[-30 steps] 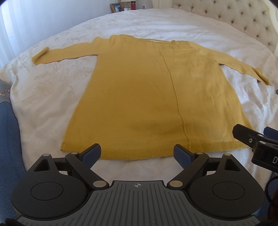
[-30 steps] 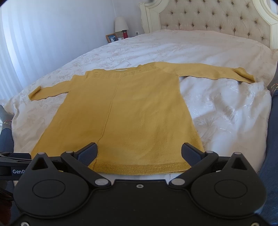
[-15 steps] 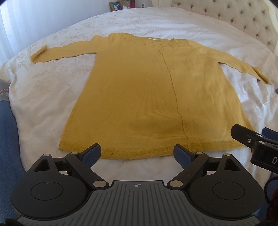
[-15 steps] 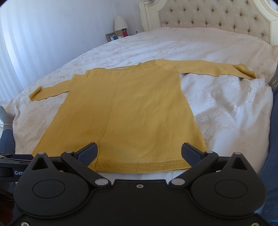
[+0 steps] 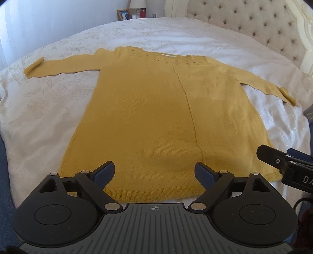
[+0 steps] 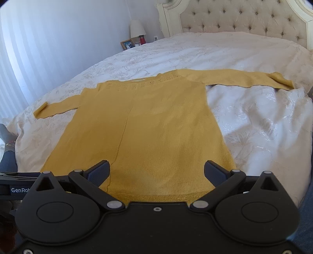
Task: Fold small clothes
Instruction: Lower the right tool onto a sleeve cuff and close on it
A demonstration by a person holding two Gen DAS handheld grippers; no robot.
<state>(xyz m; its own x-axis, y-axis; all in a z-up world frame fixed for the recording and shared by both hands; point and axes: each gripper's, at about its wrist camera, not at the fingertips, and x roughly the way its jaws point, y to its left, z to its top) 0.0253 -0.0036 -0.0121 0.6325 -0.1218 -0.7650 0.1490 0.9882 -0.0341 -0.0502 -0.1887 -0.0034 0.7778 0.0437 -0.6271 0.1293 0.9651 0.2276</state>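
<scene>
Sweater (image 5: pixel 156 117), mustard knit, lies flat on the bed (image 5: pixel 39 117), hem at frame bottom, both sleeves spread toward upper left and right. Left gripper (image 5: pixel 154 172) and right gripper (image 6: pixel 156 172) hover just over the hem, jaws wide, holding nothing. Looks like pre-grasp, no fold made yet. Next likely: pinch a hem corner or sleeve and bring it inward. Fine ribbed hem, centre seam, eyelet yoke; quilted floral bedspread, tufted headboard (image 6: pixel 244 17) far back.
</scene>
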